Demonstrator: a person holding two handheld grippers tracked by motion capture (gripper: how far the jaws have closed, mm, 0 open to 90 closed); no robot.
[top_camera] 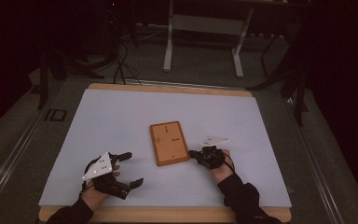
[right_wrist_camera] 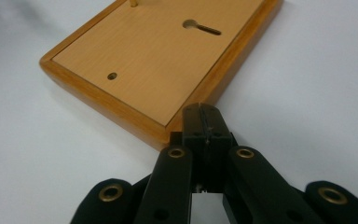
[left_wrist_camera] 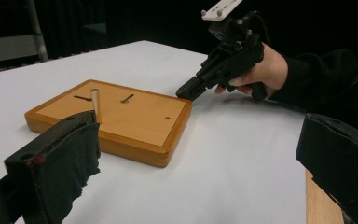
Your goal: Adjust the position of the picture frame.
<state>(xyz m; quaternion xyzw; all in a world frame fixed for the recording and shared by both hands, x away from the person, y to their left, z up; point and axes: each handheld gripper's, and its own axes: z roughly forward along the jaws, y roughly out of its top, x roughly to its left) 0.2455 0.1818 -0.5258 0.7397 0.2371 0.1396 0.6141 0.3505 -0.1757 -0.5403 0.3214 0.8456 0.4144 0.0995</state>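
Observation:
A flat wooden board (top_camera: 169,143) lies in the middle of the white-covered table. It has a small upright peg (left_wrist_camera: 94,105), two keyhole slots (right_wrist_camera: 200,27) and a small round hole (right_wrist_camera: 112,75). My right gripper (top_camera: 193,153) is shut with nothing between its fingers. Its tip (right_wrist_camera: 203,112) sits at the board's right edge near a corner; contact is unclear. The left gripper view also shows the right gripper (left_wrist_camera: 186,91) and the board (left_wrist_camera: 121,116). My left gripper (top_camera: 134,168) rests open at the table's near left, empty, its jaws wide apart and pointing toward the board.
A white sheet (top_camera: 121,116) covers the wooden table, whose bare front edge (top_camera: 168,213) shows near me. Beyond the far edge, a white desk frame (top_camera: 203,42) and cables (top_camera: 121,65) stand on the grey floor. The surroundings are dark.

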